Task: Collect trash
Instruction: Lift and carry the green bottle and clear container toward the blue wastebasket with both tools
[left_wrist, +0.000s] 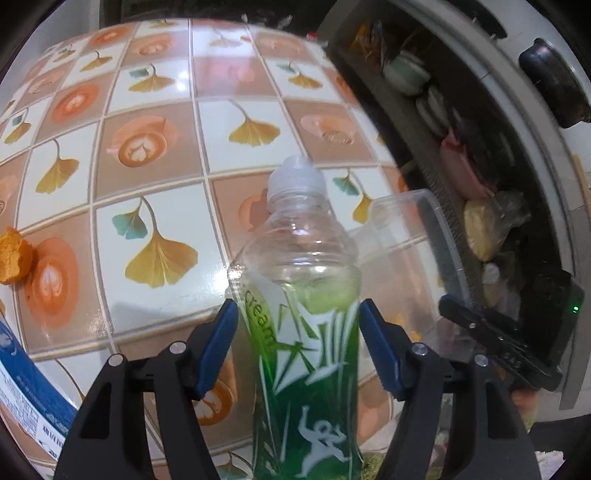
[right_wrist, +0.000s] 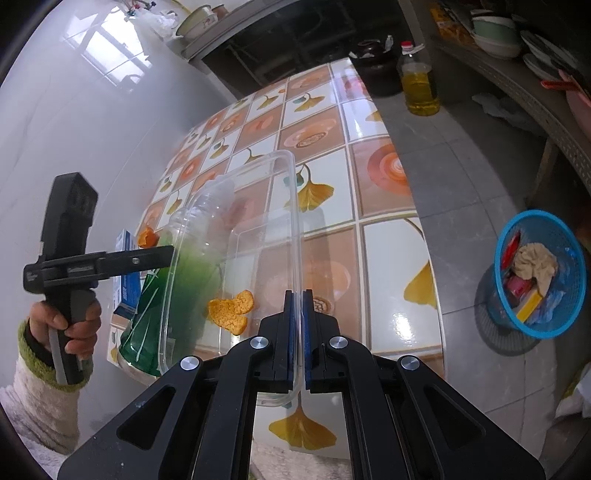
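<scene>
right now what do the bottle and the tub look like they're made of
Bottle: thin clear plastic, glossy, seemingly with a printed green film label; the table shows through its neck. Tub: clear stiff-looking plastic, slightly hazy; peel visible through its wall.

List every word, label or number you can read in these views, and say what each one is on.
"scream": in green letters on the sleeve label of the plastic bottle, running along the label's upper left edge.
Blue and white box: fine print and numbers, too small and blurred to read.
Packets in the blue basket: no readable text.
</scene>
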